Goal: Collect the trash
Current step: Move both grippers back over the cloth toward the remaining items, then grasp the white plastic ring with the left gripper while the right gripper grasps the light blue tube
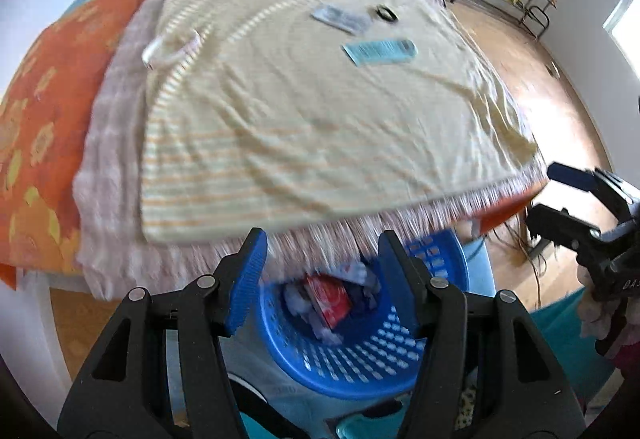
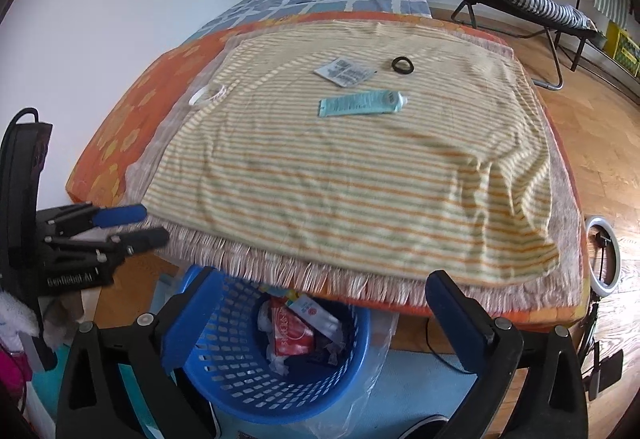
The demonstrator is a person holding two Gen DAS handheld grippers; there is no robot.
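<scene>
Tube (image 2: pixel 362 103) lies flat – long axis left-right, cap rt.

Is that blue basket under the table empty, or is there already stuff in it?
Partly filled. The blue basket holds a red wrapper and crumpled white scraps.

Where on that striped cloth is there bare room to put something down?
The near half of the yellow striped cloth is bare, from the turquoise tube down to the fringed edge. The far part is crowded: grey printed packet, black ring, white band.
</scene>
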